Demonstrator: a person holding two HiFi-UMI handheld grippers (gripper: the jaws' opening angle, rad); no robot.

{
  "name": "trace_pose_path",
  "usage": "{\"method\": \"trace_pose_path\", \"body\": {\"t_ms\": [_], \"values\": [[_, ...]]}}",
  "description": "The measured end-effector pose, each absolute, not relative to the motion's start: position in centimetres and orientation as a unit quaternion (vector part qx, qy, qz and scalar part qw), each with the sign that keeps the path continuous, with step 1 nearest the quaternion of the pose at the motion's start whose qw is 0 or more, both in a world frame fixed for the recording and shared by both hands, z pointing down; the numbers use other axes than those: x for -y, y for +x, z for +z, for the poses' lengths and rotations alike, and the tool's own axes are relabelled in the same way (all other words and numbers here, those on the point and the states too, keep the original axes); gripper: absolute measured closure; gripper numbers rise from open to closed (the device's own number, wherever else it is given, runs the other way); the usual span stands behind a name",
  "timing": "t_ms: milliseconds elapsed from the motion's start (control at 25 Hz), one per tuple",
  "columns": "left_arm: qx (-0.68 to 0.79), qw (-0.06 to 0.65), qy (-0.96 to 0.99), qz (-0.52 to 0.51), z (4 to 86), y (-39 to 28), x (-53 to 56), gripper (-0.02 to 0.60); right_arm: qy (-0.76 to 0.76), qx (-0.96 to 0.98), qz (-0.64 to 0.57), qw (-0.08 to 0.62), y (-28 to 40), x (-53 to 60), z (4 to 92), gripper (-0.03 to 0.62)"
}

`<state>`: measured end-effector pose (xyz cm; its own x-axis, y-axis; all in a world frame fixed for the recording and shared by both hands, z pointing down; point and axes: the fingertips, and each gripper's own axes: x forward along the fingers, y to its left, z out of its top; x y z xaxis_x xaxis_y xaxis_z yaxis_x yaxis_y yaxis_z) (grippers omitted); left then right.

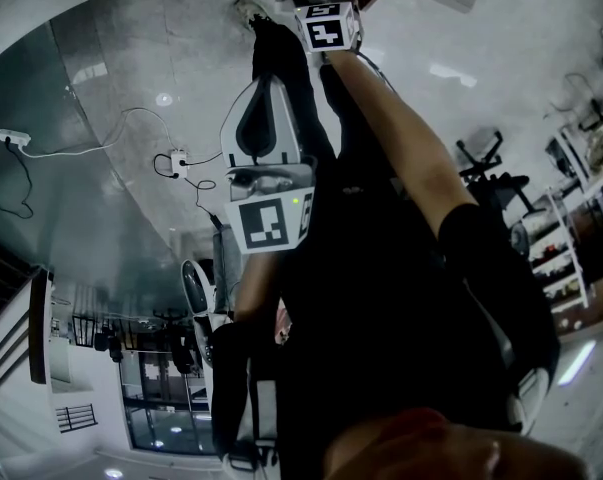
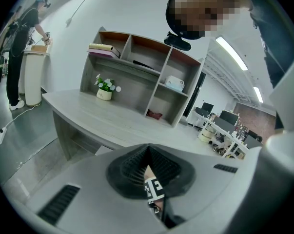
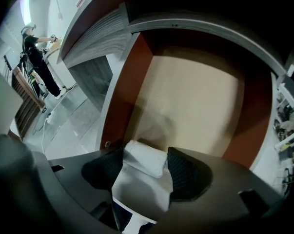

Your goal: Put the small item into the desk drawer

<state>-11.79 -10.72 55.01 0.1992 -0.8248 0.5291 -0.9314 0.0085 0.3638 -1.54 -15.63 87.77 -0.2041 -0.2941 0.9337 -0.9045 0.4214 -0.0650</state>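
Your right gripper clamps a white packet mid-body (likely soft, light) at the open drawer; your left gripper is closed, empty.

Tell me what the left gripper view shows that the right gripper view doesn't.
Only the left gripper view: the desk, its shelf unit with a flower pot, and the left gripper with its jaws together, nothing between them. Only the right gripper view: the inside of the open drawer, and the right gripper with its jaws closed on a small white item. Both: a person standing far off at the left.
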Motion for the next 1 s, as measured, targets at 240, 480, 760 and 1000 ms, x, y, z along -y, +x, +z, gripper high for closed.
{"method": "trace_pose_path", "body": {"t_ms": [240,480,760,1000], "values": [[0.628,0.328,0.702,0.078,54.8,-11.7,10.5,0.583,0.426,0.704,0.325,0.466,-1.5,15.2,87.4,0.324],[0.630,0.319,0.705,0.072,53.6,-11.6,10.4,0.583,0.432,0.707,0.315,0.463,-1.1,15.2,86.1,0.324],[0.635,0.292,0.712,0.071,51.1,-11.8,10.4,0.583,0.434,0.714,0.331,0.438,-1.4,14.7,83.5,0.395],[0.645,0.270,0.712,0.064,48.4,-11.7,10.1,0.583,0.431,0.720,0.337,0.427,-1.1,14.1,80.8,0.490]]}}
